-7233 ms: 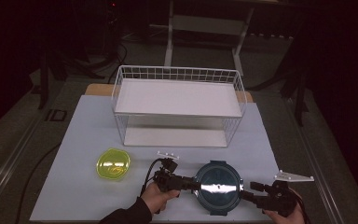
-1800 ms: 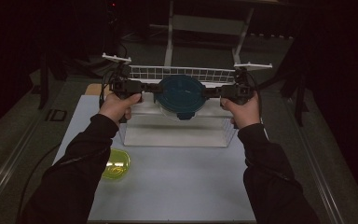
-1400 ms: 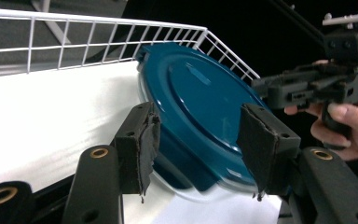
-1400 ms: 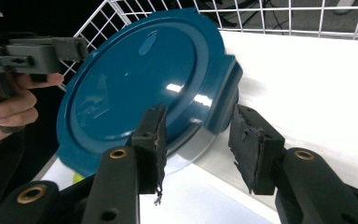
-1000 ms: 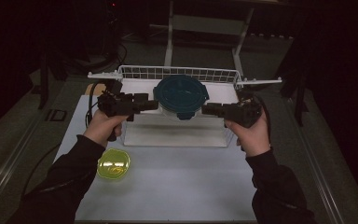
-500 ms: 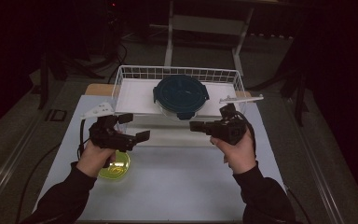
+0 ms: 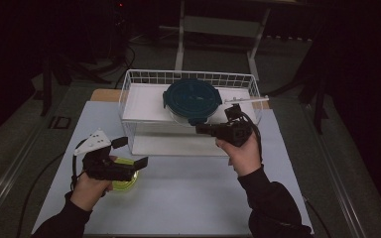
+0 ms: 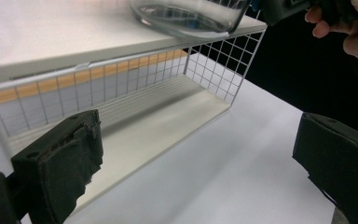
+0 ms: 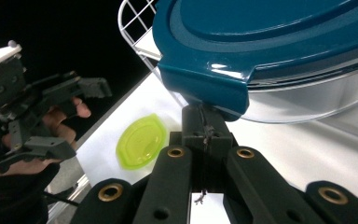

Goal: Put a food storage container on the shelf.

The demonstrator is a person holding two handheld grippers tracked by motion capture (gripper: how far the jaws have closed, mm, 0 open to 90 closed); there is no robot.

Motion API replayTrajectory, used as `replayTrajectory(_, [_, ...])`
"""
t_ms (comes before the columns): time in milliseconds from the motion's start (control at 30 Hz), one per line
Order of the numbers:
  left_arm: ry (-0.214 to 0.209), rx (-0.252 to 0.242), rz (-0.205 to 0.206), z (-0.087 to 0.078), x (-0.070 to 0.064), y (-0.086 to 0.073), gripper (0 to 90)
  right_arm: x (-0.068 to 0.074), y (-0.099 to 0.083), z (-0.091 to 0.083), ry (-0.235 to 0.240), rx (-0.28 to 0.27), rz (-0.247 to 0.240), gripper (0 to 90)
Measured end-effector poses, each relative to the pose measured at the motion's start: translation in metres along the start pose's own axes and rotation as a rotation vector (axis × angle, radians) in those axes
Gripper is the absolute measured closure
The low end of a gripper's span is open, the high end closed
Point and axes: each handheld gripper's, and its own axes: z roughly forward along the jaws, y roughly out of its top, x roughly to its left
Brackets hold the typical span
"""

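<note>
A round glass container with a teal lid (image 7: 191,99) stands on the top shelf of a white wire rack (image 7: 139,99). In the right gripper view the teal lid (image 9: 261,37) looms just above my right gripper (image 9: 205,122), whose jaws are pressed together with nothing between them. From the high view, my right gripper (image 7: 202,130) points left, just in front of the container. My left gripper (image 7: 131,152) hovers open over a yellow-green dish (image 7: 121,182) on the table. My left gripper (image 8: 200,172) faces the rack's lower shelf (image 8: 168,126), jaws wide apart.
The rack sits at the back middle of a white table mat (image 7: 188,198). Dark floor, cables and a stand's legs (image 7: 181,34) surround the table. The person's other hand (image 8: 340,23) and the container's glass base (image 8: 191,14) appear in the left gripper view.
Both grippers set the container on the rack's top shelf, let go and pulled back toward the person. The left gripper dropped low over the yellow-green dish; the right stayed nearer the container.
</note>
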Motion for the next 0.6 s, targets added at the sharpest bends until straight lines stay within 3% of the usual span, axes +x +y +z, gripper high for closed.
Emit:
replayTrajectory(133, [0.001, 0.003, -0.036, -0.002, 0.007, -0.012, 1.0, -0.002, 0.005, 0.003, 0.007, -0.011, 0.011, 90.0])
replayTrajectory(367, [0.029, 0.009, -0.029, -0.007, 0.011, -0.030, 1.0, -0.008, 0.013, 0.009, -0.010, -0.016, 0.020, 89.9])
replayTrajectory(600, [0.032, -0.007, -0.029, -0.015, 0.017, -0.035, 1.0, -0.010, 0.019, 0.014, -0.013, -0.019, 0.022, 89.9])
